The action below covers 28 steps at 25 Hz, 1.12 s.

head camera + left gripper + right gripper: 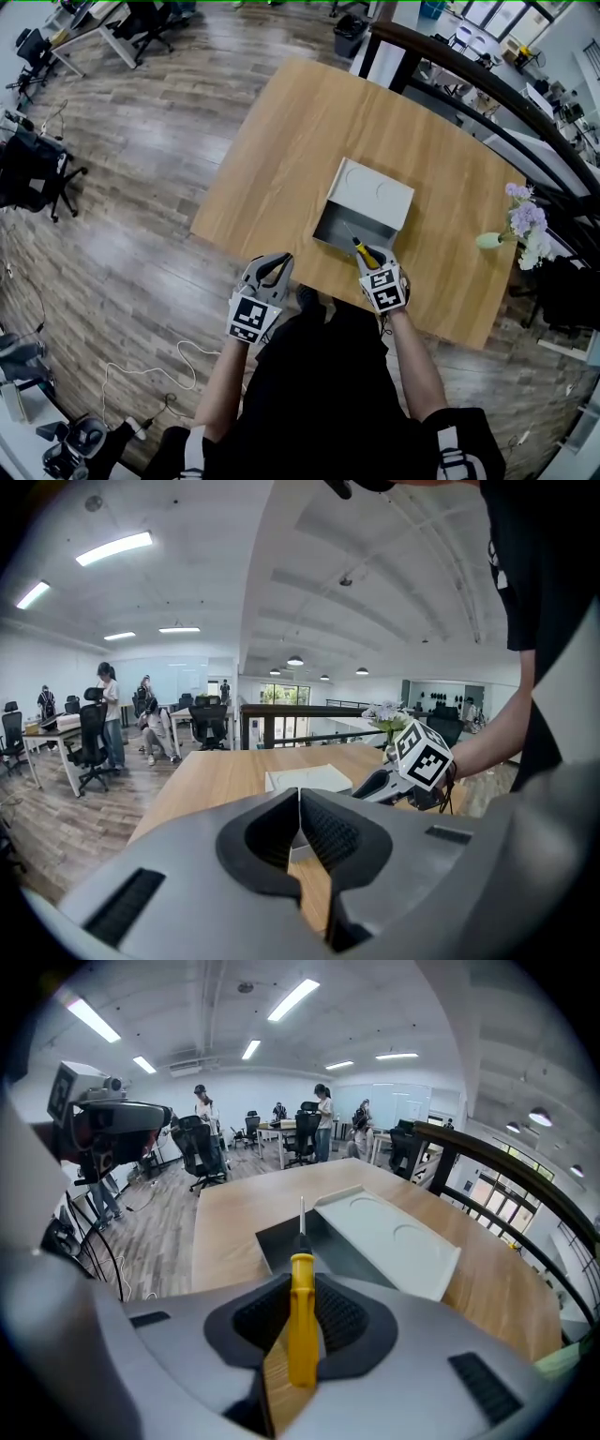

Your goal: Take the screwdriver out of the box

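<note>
**Left claw** (298,803) — held off the near edge of the table (281,150), well apart from the box. The pads are pressed together and nothing is gripped between them. No part in the task is taken at present.

**Box** (330,228) — grey and open, with its lid (375,192) folded back on the far side. It is set on the table toward the near edge. No other contents can be made out inside.

**Screwdriver** (302,1335) — yellow handle, thin metal shaft. It is clamped by the handle, and the shaft is pointed forward over the box's near wall with the tip above the open interior.

**Right claw** (367,258) — closed on the screwdriver handle and placed just at the box's near rim.

**Flowers** (523,217) — stood in a pale vase at the table's right edge and not involved.

**Progress** — the grasp is judged done, and the tool appears raised off the box floor. The tip is yet to be drawn back clear of the rim, so the removal is judged nearly complete.
</note>
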### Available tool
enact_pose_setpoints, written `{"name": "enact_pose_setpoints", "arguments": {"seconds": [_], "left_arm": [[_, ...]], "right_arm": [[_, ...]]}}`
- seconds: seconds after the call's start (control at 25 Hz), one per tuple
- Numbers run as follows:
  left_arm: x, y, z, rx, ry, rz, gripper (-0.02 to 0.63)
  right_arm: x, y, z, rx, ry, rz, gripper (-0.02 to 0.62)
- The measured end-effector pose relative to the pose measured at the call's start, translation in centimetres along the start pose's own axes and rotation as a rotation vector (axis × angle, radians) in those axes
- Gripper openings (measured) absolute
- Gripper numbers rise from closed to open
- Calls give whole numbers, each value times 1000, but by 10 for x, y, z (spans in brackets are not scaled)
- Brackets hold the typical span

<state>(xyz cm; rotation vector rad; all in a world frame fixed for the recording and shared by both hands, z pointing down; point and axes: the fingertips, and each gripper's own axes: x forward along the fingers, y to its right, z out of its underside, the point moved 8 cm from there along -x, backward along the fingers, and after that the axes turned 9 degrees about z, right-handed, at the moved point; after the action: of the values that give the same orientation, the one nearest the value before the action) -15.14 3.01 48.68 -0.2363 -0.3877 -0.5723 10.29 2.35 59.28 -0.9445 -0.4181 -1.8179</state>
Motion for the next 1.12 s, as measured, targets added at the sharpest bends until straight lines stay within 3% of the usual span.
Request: {"name": "enact_pose_setpoints", "arguments": {"seconds": [1.12], "left_arm": [[8,5,-9,32,20,58,25]], "right_arm": [[-76,-6,-47,-10,339,-45,91]]}}
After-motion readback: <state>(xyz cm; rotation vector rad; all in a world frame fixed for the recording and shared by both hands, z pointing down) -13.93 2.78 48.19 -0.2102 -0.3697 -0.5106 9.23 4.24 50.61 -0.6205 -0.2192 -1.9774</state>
